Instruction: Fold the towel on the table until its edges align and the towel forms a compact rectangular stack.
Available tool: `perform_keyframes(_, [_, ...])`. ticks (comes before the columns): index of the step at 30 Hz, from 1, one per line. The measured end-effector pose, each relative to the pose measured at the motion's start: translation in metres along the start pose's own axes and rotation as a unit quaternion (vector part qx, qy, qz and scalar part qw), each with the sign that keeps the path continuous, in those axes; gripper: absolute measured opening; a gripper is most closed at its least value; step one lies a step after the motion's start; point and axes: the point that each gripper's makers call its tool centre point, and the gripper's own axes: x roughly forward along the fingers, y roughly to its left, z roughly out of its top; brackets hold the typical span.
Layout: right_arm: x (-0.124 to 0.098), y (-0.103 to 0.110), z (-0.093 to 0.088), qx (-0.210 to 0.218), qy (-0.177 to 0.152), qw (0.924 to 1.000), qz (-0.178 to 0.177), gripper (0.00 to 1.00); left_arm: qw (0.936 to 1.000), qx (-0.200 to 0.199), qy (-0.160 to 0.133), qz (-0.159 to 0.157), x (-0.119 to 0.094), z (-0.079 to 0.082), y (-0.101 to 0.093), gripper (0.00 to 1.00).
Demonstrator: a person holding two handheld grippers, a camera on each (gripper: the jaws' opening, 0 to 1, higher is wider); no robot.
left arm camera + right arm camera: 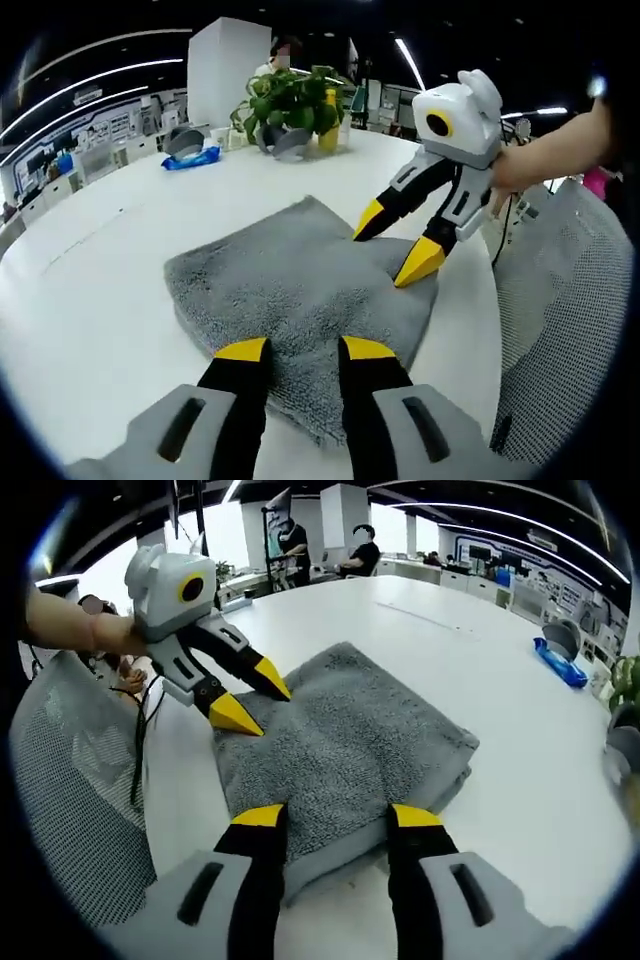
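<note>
A grey towel (300,285) lies folded on the white table (90,300), its stacked layers showing along the near edge in the right gripper view (350,740). My left gripper (304,350) stands open over the towel's near edge with nothing between its fingers. It also shows in the right gripper view (253,702), yellow tips at the towel's left corner. My right gripper (336,818) is open above the towel's near edge. In the left gripper view it (393,242) enters from the right, held by a hand, tips resting at the towel's far right corner.
A potted plant (295,105), a yellow bottle (329,135), a blue packet (190,160) and a grey dish (185,140) stand at the table's far end. A mesh chair (570,330) is beside the table edge. People (355,555) stand in the background.
</note>
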Motion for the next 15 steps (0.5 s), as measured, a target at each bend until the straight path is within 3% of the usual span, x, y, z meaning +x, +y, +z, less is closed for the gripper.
perform_keyframes(8, [0.025, -0.038, 0.023, -0.009, 0.026, 0.9996, 0.000, 0.38, 0.9998, -0.002, 0.016, 0.010, 0.016, 0.012, 0.032, 0.28])
perform_keyframes(15, [0.035, -0.060, 0.034, -0.017, 0.043, 0.9988, 0.020, 0.38, 0.9998, -0.010, -0.017, 0.002, 0.025, 0.020, 0.052, 0.27])
